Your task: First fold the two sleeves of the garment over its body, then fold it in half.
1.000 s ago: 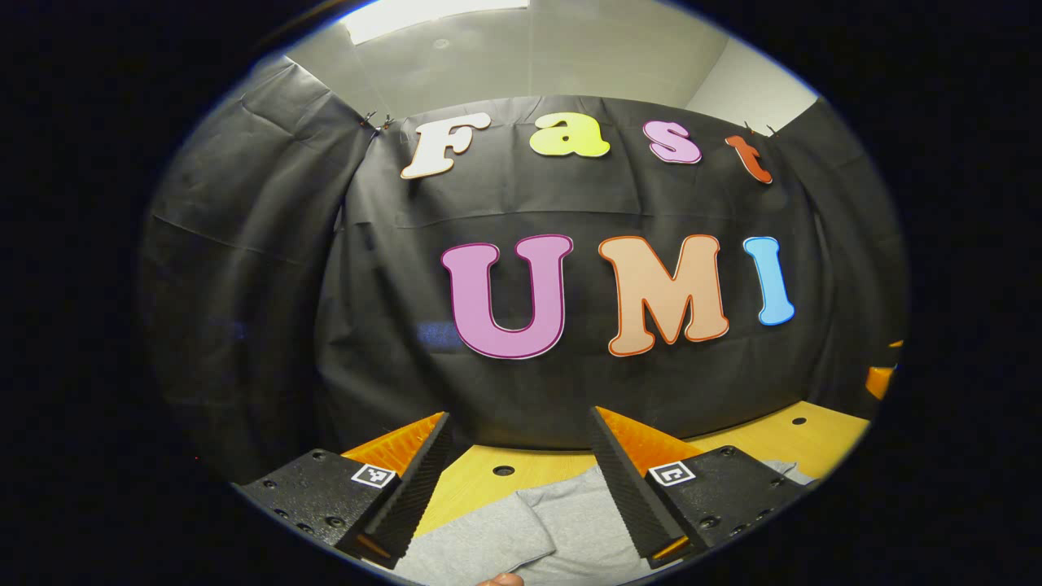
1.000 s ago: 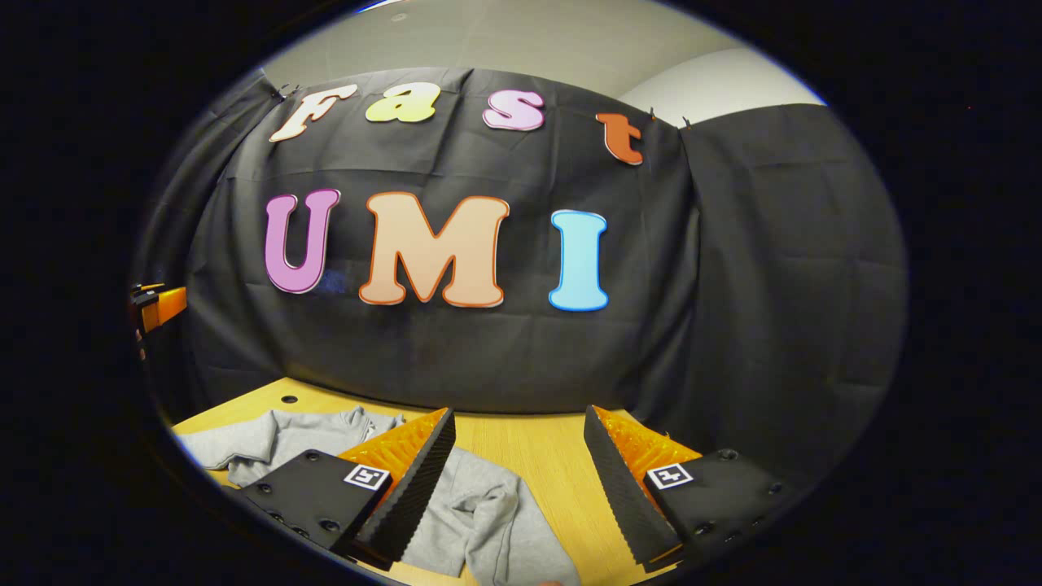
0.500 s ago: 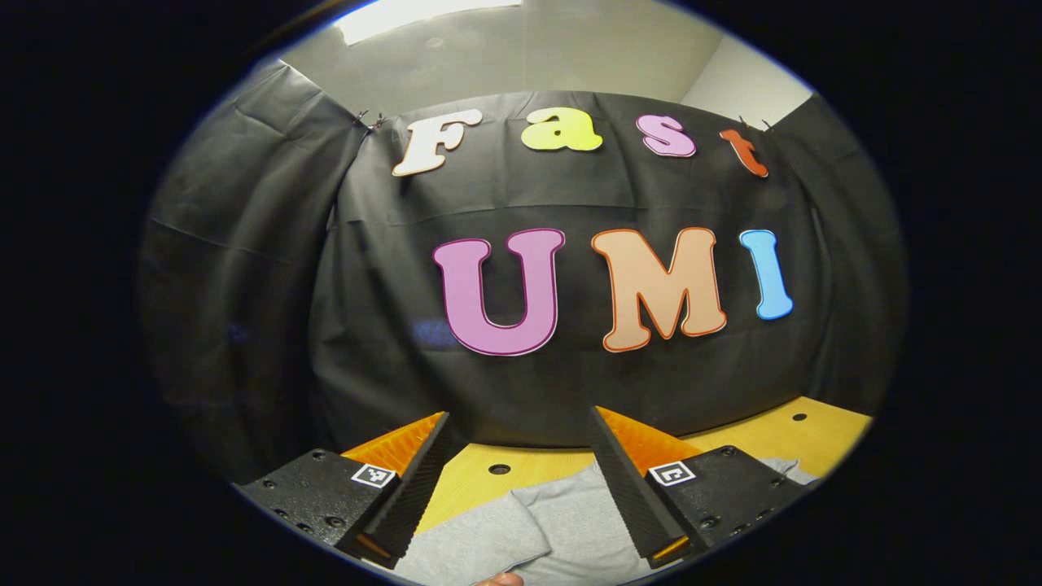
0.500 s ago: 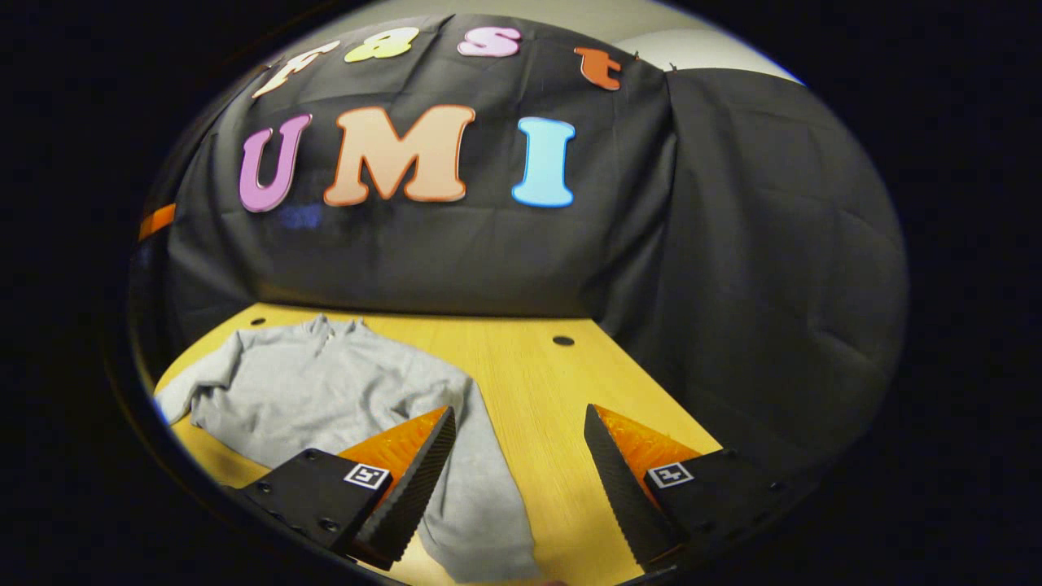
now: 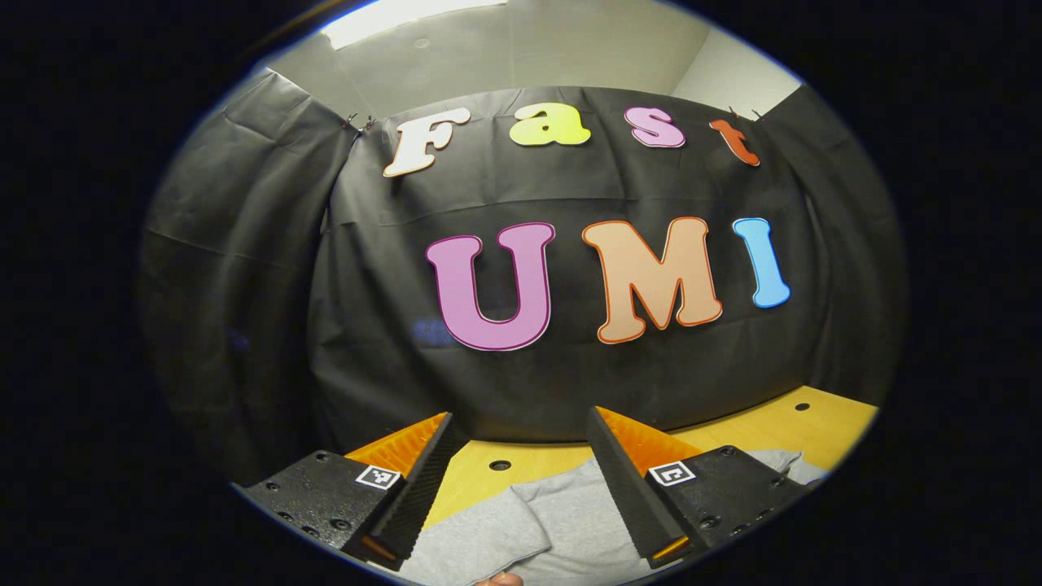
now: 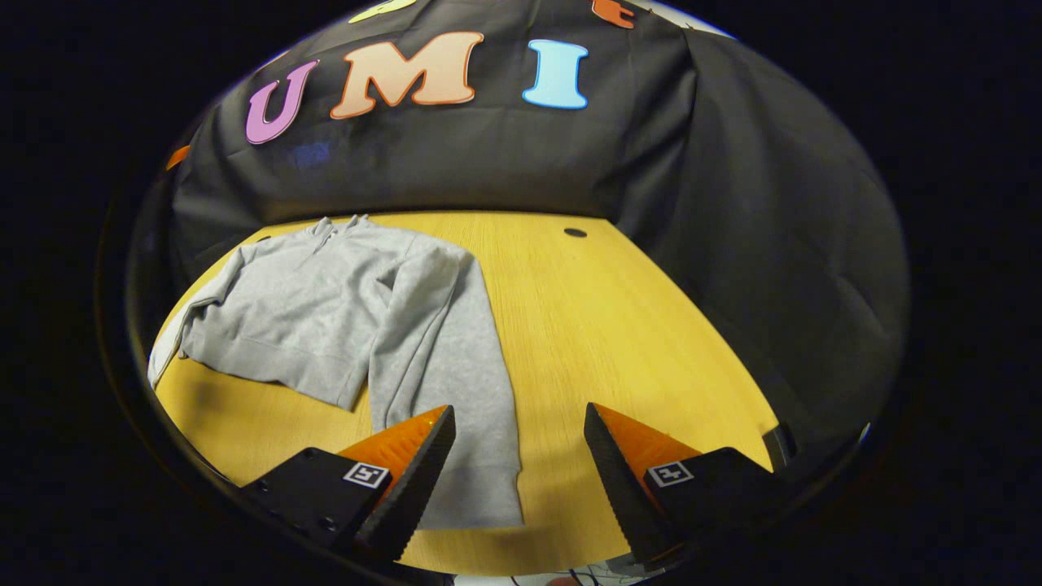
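- Fingers of the right gripper are standing apart, hovering over the sleeve of the grey garment, gripping nothing.
- Left gripper is likewise gaping above the garment's cloth.
- Garment is lying on the wooden table, its left edge being cut off.

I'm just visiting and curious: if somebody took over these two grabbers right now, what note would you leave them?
Left gripper: open, holding nothing, low over the grey sweatshirt near the wall.
Right gripper: open, holding nothing, above the end of the sleeve nearest it.
The sweatshirt lies flat on the wooden table, collar toward the wall. That sleeve runs down beside the body, not folded over it.
Done: nothing visibly folded yet.
Left: fold both sleeves over the body, then fold the sweatshirt in half. The other sleeve's state is hard to tell.
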### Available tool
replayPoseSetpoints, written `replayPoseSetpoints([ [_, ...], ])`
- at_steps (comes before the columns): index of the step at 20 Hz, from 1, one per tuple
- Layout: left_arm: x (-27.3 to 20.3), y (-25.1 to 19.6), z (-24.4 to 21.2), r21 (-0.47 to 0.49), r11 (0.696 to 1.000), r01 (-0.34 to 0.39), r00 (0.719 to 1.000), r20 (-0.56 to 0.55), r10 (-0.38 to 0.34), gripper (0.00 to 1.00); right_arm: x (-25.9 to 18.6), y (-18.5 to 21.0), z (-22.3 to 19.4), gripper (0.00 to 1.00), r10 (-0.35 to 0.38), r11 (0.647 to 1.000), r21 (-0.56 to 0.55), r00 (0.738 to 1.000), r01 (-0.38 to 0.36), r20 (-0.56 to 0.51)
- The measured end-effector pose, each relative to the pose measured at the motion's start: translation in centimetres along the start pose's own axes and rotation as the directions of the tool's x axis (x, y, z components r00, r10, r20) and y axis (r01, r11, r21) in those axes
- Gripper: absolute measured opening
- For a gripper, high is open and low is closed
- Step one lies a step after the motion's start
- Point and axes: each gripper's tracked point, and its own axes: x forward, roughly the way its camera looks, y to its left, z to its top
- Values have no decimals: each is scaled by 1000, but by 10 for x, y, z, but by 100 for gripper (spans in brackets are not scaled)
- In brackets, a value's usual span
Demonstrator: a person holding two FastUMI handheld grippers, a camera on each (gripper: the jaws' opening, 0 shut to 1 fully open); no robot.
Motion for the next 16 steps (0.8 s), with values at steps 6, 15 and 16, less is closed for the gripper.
replayPoseSetpoints([
  [6,1,2,2,6,1000,-12,1000,5,12,94,2,21,-34,99,73,997,-25,991,-76,-109],
  [15,4,4,4,14,1000,-8,1000,7,8,94,5,29,-61,75,133,988,112,965,-110,-226],
  [16,6,2,4,9,1000,-4,1000,5,4,94,7,29,-60,65,144,986,121,963,-119,-226],
])
